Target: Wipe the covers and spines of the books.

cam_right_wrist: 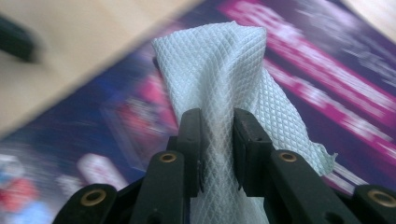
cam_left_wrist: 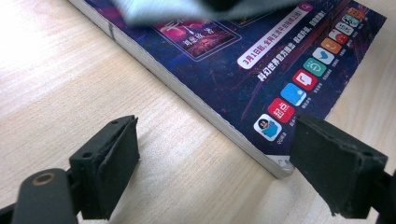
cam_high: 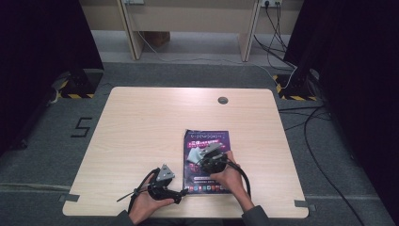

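- I have the right gripper (cam_right_wrist: pixel 217 135) clamped on a folded white cloth (cam_right_wrist: pixel 224 79), its jaws pinching the fabric near one end so that the free part spreads onto the cover below. Holding it bunched like this gives me, I judge, a pad to wipe with.
- The cloth rests on a purple magazine (cam_high: pixel 207 160), which lies flat on the table (cam_high: pixel 141 136), toward the near edge and right of the middle. In the high view the right gripper (cam_high: pixel 212 157) sits over the magazine's middle, and the blur in the right gripper view suggests a stroke across the cover.
- My left gripper (cam_left_wrist: pixel 215 158) has its jaws apart, with nothing between them. It lies low on the table just beside the magazine's near left corner (cam_left_wrist: pixel 275 163), one pad close to that corner and the other on bare wood.
- In the high view the left gripper (cam_high: pixel 162 183) sits close to the table's near edge. I read that placement as a stop: should the wiping drag the magazine, the open jaws are ready to pin the corner.
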Available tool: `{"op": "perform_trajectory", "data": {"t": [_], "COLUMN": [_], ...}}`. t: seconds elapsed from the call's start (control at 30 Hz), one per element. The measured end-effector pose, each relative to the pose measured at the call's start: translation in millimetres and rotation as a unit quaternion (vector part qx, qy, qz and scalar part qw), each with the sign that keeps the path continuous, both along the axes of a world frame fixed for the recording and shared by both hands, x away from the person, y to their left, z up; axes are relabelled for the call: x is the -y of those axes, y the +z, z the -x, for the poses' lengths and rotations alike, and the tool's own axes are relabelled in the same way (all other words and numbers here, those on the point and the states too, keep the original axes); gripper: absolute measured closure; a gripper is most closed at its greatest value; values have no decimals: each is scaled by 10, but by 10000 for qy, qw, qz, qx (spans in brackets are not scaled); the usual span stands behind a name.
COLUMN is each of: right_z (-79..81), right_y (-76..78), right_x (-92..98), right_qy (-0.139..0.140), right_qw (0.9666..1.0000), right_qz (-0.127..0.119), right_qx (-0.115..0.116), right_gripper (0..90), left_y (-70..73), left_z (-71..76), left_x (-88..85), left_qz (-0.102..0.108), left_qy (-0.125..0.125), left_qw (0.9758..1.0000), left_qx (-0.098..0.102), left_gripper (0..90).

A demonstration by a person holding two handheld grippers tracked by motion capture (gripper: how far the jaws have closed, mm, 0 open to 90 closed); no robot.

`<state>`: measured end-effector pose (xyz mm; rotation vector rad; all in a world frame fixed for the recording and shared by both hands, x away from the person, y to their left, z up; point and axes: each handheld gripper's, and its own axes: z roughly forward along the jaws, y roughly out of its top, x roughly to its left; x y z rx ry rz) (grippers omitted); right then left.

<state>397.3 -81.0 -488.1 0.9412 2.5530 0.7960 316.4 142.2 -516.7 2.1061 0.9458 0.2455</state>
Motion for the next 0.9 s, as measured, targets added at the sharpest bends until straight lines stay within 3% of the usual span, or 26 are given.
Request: {"op": "perform_trajectory", "data": {"t": [0.1,0.27,0.5,0.57,0.73,0.9], "right_z": [-95,-179,-172,-140,124,354], "right_y": [1,3,4,4,-8,-10], "right_x": [297,625,629,576,229,-137], "right_qy": [-451,-958,-1024,-951,-287,421], "right_qw": [9990,9954,9947,9954,9995,9988], "right_qz": [-32,-98,-56,-58,-126,-191], "right_qx": [24,13,30,13,-30,-131], "right_gripper": [747,748,745,745,743,743], "left_y": [4,7,6,9,12,26], "left_z": [-10,-15,-7,-5,-2,-13], "left_x": [1,2,6,12,15,-5], "left_qz": [-30,-55,-74,-100,-89,3], "left_qy": [-40,-56,-20,-23,-7,-24], "left_qw": [10000,10000,10000,9999,10000,9999], "left_qx": [-12,-16,-2,16,2,-112], "left_gripper": [146,145,140,142,145,163]}}
